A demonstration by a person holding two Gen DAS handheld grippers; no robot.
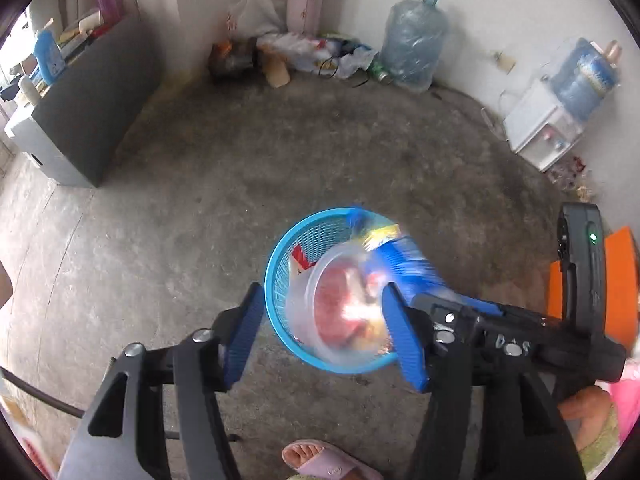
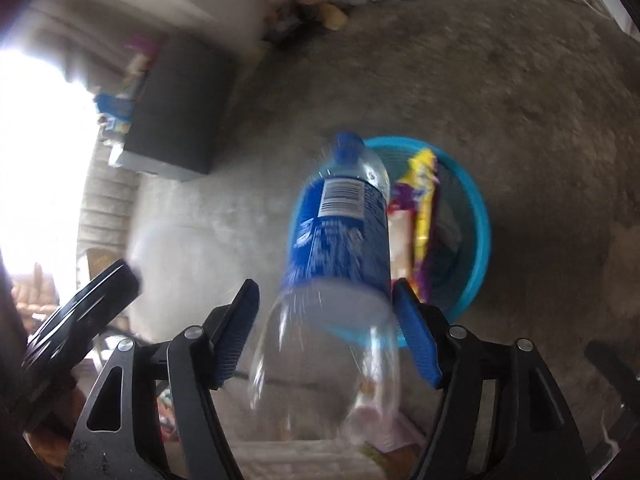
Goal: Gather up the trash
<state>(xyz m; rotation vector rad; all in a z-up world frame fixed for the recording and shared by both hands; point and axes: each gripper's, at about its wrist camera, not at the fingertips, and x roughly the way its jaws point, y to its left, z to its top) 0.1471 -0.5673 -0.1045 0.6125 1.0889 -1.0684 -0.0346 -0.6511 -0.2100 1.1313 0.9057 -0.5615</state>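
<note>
Bare concrete floor (image 1: 280,152) left open from nine through one o'clock of the blue basket (image 1: 280,252), basket mouth blocked by a clear container (image 1: 340,304) and bottle (image 2: 340,236), dark cabinet (image 1: 92,120) set at ten o'clock, wall clutter (image 1: 304,52) heaped at twelve, water dispenser (image 1: 548,128) stood at two.

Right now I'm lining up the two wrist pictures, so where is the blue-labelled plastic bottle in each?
Left wrist: the blue-labelled plastic bottle shows as a blur right of centre, over the blue basket's far side, behind a clear bagged container.
Right wrist: centre, between the right gripper's fingers, cap pointing away.
Shared landmark: the blue basket.
</note>
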